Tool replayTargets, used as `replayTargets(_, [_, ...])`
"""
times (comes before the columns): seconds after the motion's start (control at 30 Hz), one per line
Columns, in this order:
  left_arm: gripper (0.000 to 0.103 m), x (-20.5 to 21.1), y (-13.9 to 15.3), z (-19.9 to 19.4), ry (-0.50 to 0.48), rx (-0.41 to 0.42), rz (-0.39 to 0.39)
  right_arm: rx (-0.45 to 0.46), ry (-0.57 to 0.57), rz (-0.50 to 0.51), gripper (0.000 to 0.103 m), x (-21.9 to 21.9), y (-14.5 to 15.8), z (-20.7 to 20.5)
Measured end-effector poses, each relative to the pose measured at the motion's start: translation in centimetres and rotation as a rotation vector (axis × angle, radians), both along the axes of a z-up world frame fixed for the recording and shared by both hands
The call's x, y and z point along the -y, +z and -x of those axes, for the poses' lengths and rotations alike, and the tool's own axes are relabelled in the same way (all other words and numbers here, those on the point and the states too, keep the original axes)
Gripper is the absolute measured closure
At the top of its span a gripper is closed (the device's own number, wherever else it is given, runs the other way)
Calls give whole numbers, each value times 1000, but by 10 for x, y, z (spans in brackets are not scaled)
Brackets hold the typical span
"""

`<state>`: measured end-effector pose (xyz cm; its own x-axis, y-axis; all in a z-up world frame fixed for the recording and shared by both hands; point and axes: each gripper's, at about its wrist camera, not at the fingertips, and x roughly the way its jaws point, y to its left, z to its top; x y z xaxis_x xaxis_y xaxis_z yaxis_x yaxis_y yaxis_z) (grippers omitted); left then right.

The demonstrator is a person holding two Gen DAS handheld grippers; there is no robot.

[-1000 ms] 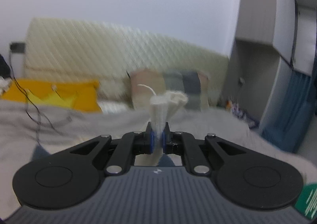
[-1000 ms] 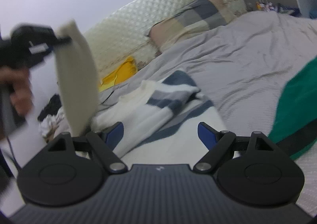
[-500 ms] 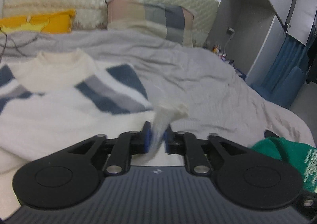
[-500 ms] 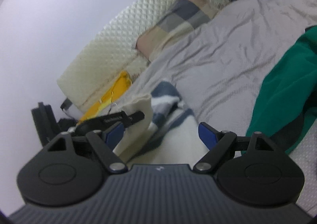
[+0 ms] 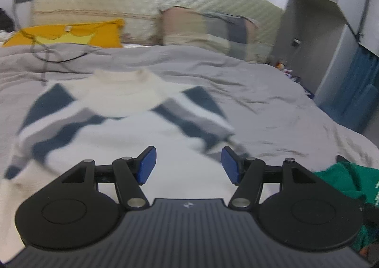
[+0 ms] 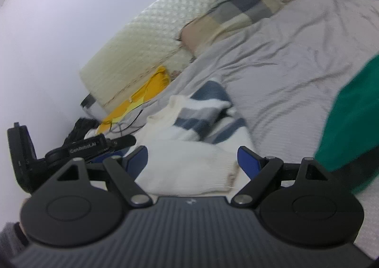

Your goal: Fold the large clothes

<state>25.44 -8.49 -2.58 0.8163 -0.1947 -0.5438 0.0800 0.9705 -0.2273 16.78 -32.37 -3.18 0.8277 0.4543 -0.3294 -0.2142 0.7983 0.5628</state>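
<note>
Sweater [image 5: 132, 126] now flat on bed [image 5: 272, 92], collar toward headboard end, sleeve folded over body near foot edge. Left gripper [image 5: 187, 168] fingers spread, empty; 0.5 s ago pinching cuff, so sleeve released, fold step likely done. Right gripper [image 6: 191, 161] fingers spread over cuff, unchanged. Green garment [image 6: 350, 114] at right edge.

Grey bed [image 5: 272, 92], quilted headboard [image 5: 165, 0], white wall [image 6: 71, 19]
</note>
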Motion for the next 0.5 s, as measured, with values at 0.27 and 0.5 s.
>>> replayTargets(0.27, [36, -68, -43, 2, 80, -32, -9, 27, 71, 128, 18, -54, -7, -16])
replayTargets(0.5, [36, -93, -73, -18, 117, -14, -11, 15, 87, 241, 20, -106, -30, -54])
